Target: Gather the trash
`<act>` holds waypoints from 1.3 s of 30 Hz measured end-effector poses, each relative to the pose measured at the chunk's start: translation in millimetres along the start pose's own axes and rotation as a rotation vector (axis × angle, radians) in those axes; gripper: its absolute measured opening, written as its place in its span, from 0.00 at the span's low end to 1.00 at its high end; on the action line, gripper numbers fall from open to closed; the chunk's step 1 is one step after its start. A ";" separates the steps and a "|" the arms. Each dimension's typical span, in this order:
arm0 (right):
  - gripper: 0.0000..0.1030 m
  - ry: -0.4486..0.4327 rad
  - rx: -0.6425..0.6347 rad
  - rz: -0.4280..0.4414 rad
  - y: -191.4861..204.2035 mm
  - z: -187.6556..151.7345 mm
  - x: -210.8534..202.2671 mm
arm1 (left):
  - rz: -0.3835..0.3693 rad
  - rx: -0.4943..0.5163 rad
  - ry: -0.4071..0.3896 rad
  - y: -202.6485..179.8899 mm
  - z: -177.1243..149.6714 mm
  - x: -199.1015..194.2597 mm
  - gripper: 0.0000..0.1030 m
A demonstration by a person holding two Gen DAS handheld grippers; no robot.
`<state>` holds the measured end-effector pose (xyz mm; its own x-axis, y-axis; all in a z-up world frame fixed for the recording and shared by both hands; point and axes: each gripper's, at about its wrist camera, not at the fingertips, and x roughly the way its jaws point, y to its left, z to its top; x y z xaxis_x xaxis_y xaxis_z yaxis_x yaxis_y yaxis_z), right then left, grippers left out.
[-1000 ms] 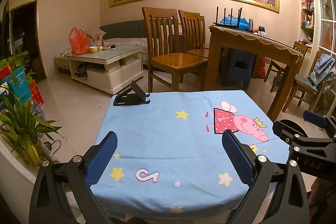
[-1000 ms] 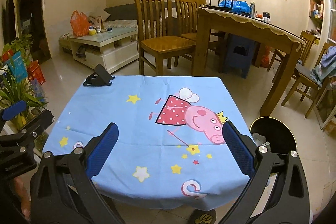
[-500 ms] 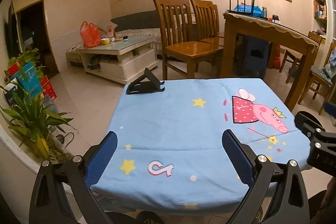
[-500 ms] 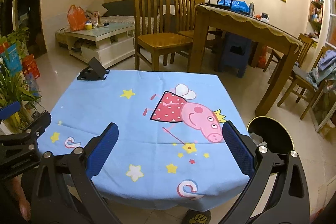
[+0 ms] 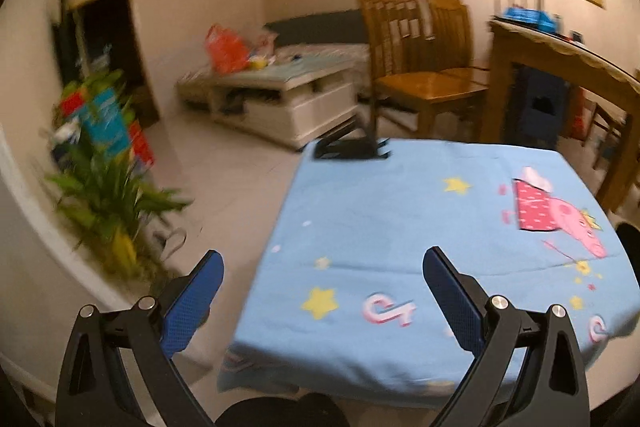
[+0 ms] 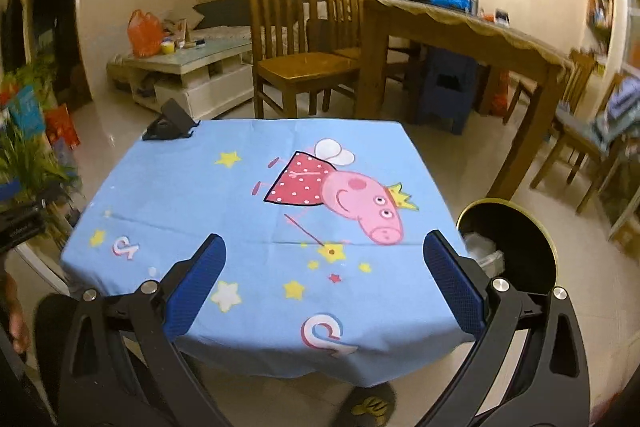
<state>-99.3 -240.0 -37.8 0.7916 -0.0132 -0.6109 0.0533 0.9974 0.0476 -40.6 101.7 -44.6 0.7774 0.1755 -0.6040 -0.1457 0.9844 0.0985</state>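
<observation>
Trash is nowhere to be seen on the counter (image 6: 168, 187): its blue cartoon cloth carries only a black folding stand (image 6: 170, 125) at the far left corner. What looks like crumpled pale litter sits inside the black bin (image 6: 516, 247) on the floor just beside the counter's right edge. Both the left tongs (image 5: 320, 291) and the right tongs (image 6: 322, 273) hang released, blue pads spread wide with nothing between them, near the counter's front edge. The left wrist view is smeared and angled toward the potted plant (image 5: 108, 195), so detail there is unreliable. Judging from this, collecting is either finished or in a searching step; the next move calls for scanning floor and surroundings for any remaining scrap before closing on anything.
</observation>
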 end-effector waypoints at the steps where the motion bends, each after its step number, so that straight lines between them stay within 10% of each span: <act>1: 0.95 -0.002 0.005 0.007 2.0 0.9 -0.1 | -0.001 -0.011 0.006 4.0 1.1 0.7 0.94; 11: 0.95 -0.038 -0.106 0.015 67.7 14.7 6.3 | -0.115 0.032 -0.060 -28.5 10.8 -30.3 0.94; 39: 0.95 -0.018 -0.073 0.004 61.7 9.6 14.7 | -0.138 0.059 -0.104 -48.9 5.5 -41.7 0.94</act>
<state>-78.5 -179.4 -36.2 0.8024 -0.0099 -0.5967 0.0063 0.9999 -0.0081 -62.5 46.2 -19.9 0.8469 0.0356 -0.5305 0.0008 0.9977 0.0681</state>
